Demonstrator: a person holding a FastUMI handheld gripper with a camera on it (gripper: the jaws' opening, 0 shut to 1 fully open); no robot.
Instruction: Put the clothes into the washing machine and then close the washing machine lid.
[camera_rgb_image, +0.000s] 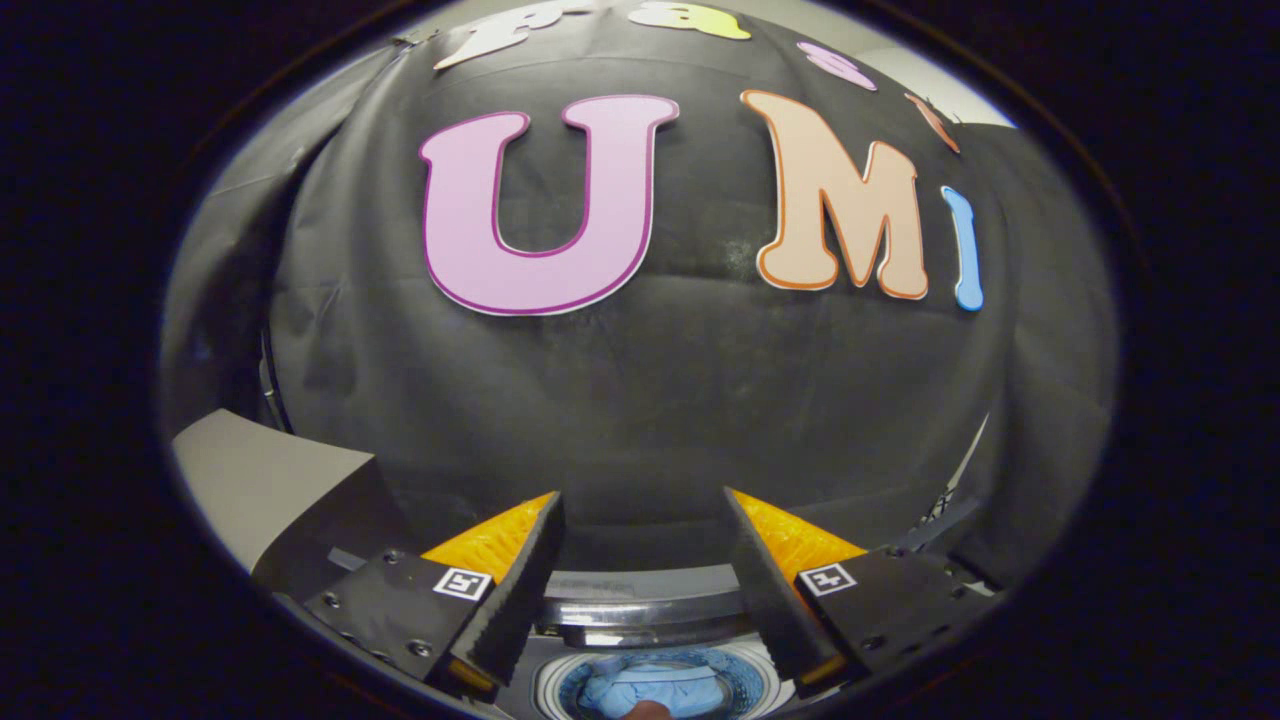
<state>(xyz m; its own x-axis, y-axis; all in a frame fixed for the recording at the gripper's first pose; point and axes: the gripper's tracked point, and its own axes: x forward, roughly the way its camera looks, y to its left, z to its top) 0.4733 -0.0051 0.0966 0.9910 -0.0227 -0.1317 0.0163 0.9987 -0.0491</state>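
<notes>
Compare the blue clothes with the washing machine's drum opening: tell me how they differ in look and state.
The blue clothes are soft, crumpled fabric; the round washing machine opening has a hard, shiny rim. The clothes lie inside the drum, while the opening stands uncovered around them. Both sit below the open gripper, whose fingers are spread apart and hold nothing.

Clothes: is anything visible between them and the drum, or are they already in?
Nothing visible stands in the way. The blue clothes already lie inside the washer's open drum, below and between the fingers of the gripper. The fingers are spread apart and hold nothing.
</notes>
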